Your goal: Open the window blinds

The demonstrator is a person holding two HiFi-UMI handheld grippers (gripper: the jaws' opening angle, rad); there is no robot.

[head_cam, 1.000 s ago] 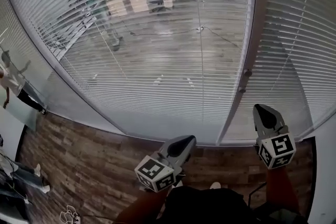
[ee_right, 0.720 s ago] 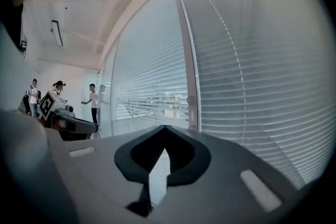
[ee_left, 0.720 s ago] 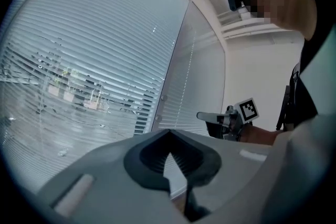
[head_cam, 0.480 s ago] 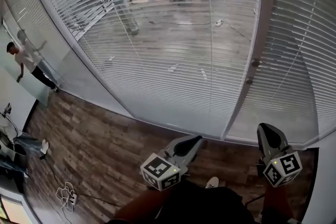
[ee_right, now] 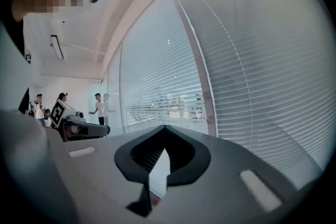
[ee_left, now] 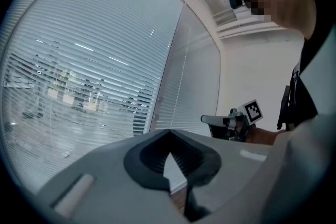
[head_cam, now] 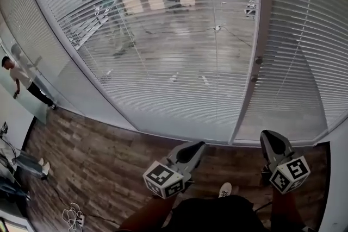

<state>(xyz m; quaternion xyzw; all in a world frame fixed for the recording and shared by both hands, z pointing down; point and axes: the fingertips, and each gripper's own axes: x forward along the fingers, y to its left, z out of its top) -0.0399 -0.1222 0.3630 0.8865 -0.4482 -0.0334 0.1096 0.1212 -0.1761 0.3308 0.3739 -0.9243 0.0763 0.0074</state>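
The white horizontal-slat window blinds hang lowered almost to the brown wood-plank floor. They lie ahead of and above both tools, with the slats running sideways. Left of the white vertical frame post the slats are tilted enough to show a room beyond; right of it they look more closed. The left hand-held gripper and the right hand-held gripper are both clenched on nothing, held low and clear of the blinds. The right one is nearer the post and its two small knobs. No container shows.
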